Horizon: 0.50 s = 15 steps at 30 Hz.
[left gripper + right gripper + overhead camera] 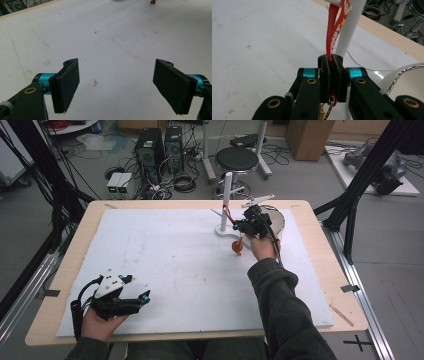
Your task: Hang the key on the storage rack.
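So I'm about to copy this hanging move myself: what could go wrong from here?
The right gripper is shut on the red strap, which loops over a peg of the white stand. Pulling could tip that light-looking stand. The strap is thin, so it might slip from the jaws. The keyring charm dangles below and could swing. The left gripper rests open, far from the stand, so nothing steadies it.

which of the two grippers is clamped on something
The right gripper, up by the white stand: its jaws are shut on the red strap. The left gripper has its jaws wide apart over the bare mat.
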Each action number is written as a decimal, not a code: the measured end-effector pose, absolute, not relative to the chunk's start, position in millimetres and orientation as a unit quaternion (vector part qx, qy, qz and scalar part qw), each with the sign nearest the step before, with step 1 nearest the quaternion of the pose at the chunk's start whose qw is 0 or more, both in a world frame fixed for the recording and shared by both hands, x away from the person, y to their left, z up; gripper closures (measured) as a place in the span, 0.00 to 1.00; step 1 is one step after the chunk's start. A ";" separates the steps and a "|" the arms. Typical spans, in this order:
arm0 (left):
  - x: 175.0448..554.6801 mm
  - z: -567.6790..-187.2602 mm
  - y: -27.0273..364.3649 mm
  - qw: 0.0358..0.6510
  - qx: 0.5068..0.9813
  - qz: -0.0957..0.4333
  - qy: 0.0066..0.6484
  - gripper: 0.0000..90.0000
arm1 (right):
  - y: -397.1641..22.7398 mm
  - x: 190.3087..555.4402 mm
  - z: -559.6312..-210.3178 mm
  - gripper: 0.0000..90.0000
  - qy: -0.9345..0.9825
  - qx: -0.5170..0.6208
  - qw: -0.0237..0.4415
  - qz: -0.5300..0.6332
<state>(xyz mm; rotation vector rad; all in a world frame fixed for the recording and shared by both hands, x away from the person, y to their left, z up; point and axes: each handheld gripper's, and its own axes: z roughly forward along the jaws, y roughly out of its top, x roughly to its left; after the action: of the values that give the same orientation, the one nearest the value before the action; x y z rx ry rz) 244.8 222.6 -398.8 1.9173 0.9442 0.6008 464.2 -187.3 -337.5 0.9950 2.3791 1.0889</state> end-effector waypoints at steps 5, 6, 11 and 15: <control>244.9 -398.7 222.6 0.442 0.775 0.242 0.381 0.24 | -188.0 465.4 -339.7 0.94 0.837 0.351 0.169 0.384; 244.9 -398.8 222.6 0.443 0.775 0.242 0.381 0.24 | -187.9 465.8 -340.5 0.94 0.838 0.353 0.167 0.380; 245.0 -399.1 222.6 0.445 0.772 0.241 0.383 0.24 | -188.2 467.3 -347.5 0.90 0.839 0.356 0.155 0.380; 245.0 -398.9 222.8 0.444 0.774 0.241 0.381 0.24 | -186.9 467.8 -350.7 0.89 0.840 0.358 0.149 0.379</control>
<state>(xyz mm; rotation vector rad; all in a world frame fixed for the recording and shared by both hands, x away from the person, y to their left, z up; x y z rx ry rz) 245.0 222.8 -398.9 1.9198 0.9457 0.5982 467.8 -186.9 -350.7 1.0305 2.4157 1.0889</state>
